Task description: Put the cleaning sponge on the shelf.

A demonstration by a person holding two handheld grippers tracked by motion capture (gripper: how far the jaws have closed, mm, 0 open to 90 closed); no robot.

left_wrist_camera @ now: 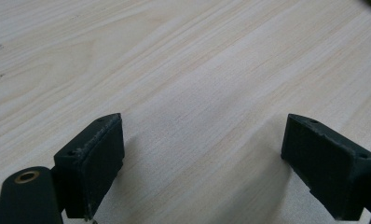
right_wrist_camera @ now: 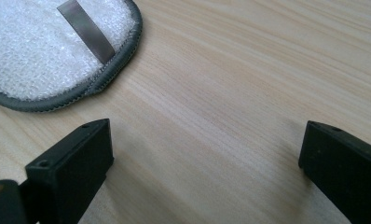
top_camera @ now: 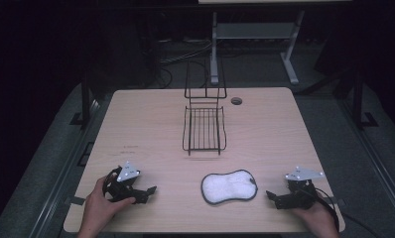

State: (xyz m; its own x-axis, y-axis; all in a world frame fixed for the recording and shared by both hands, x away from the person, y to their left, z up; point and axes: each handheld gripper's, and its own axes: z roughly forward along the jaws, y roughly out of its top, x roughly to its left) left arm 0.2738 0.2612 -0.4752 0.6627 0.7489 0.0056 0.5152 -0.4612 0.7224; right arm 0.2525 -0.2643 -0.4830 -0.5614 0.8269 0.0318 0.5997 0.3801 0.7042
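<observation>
- High view: a white, peanut-shaped scrubbing pad with a grey stitched edge (top_camera: 229, 187) lies flat on the pale wood-grain table (top_camera: 151, 124), at 6 o'clock from the black wire dish rack (top_camera: 204, 130).
- Left gripper (top_camera: 147, 192), held in a hand at the pad's 9 o'clock, rests on the tabletop, jaws spread wide, nothing between them.
- Right gripper (top_camera: 271, 196), at the pad's 3 o'clock, points toward it, jaws wide apart and empty.
- Right gripper view: the pad sits at 10 o'clock, near the jaws, not touching.
</observation>
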